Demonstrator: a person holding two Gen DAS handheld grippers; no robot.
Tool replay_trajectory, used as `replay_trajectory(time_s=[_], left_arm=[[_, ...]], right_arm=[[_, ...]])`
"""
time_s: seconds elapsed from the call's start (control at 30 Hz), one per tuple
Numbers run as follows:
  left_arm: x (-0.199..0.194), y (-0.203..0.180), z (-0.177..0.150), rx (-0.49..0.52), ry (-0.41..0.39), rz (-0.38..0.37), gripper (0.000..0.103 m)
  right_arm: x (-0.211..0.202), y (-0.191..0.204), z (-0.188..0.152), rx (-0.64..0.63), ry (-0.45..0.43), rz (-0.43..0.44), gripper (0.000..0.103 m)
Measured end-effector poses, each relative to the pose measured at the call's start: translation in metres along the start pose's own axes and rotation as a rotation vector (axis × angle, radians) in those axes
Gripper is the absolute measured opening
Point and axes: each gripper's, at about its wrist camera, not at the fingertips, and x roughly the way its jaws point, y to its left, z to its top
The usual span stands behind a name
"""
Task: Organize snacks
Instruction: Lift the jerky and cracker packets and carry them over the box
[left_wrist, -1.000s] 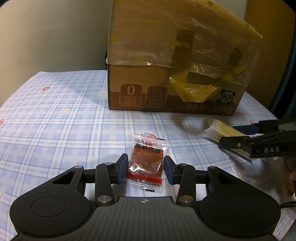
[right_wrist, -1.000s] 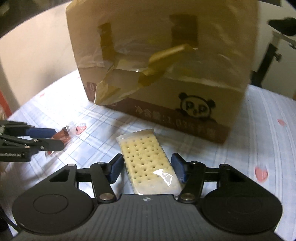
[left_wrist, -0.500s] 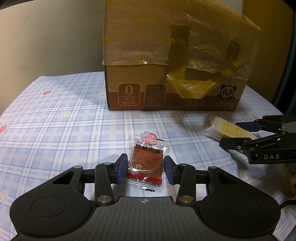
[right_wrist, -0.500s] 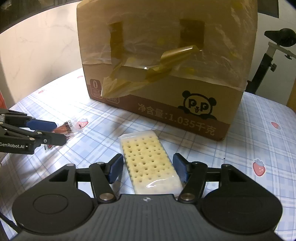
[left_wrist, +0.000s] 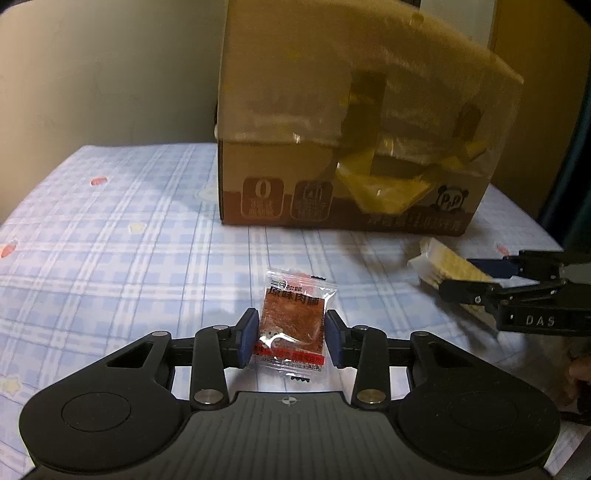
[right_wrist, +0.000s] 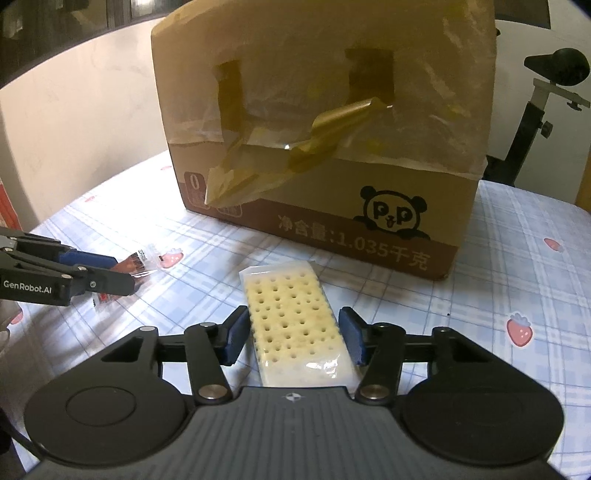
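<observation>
A small clear packet of red-brown dried meat (left_wrist: 290, 323) lies on the checked tablecloth, between the blue pads of my left gripper (left_wrist: 291, 338). Its jaws are closing and both pads touch the wrapper's side edges. The right wrist view shows the same packet (right_wrist: 138, 263) at the left gripper's fingertips. A long clear pack of pale holed crackers (right_wrist: 293, 321) lies lengthwise between the pads of my right gripper (right_wrist: 293, 336). Those jaws are closing too, with a thin gap left on each side. The left wrist view shows the cracker pack (left_wrist: 448, 271) inside the right gripper's fingers.
A tall brown cardboard box (right_wrist: 332, 147) with a panda print, peeling tape and cut holes stands upright behind both snacks. The blue checked tablecloth (left_wrist: 110, 236) reaches the wall at the back left. An exercise bike saddle (right_wrist: 561, 70) stands off the table's far right.
Both pairs of jaws have narrowed around their snacks, the right pair more plainly. The packet and the cracker pack lie where they did; both hands barely shifted.
</observation>
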Motion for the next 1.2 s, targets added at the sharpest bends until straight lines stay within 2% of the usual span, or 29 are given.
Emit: replay_trajectory(time_s=[0.23, 0.57, 0.73, 0.83, 1.0, 1.13, 1.2], left_arm=[[-0.029, -0.004, 0.034, 0.025, -0.105, -0.018, 0.041], [-0.08, -0.014, 0.109, 0.075, -0.348, -0.072, 0.041], [-0.086, -0.02, 0.146, 0.107, -0.416, -0.079, 0.041], [-0.075, -0.022, 0.172, 0.111, -0.417, -0.084, 0.041], [-0.038, -0.022, 0.214, 0.096, -0.359, -0.068, 0.041], [-0.006, -0.022, 0.239, 0.099, -0.279, -0.037, 0.042], [0.004, -0.022, 0.246, 0.095, -0.246, -0.02, 0.043]], right_arm=[[-0.024, -0.001, 0.009, 0.024, -0.062, 0.013, 0.056], [-0.095, -0.008, 0.072, 0.015, -0.311, 0.046, 0.056], [-0.116, -0.015, 0.108, 0.046, -0.411, 0.076, 0.056], [-0.116, -0.02, 0.135, 0.042, -0.427, 0.058, 0.056], [-0.096, -0.035, 0.188, 0.045, -0.403, -0.001, 0.056], [-0.067, -0.052, 0.223, 0.116, -0.324, -0.044, 0.056], [-0.054, -0.061, 0.23, 0.165, -0.278, -0.066, 0.056]])
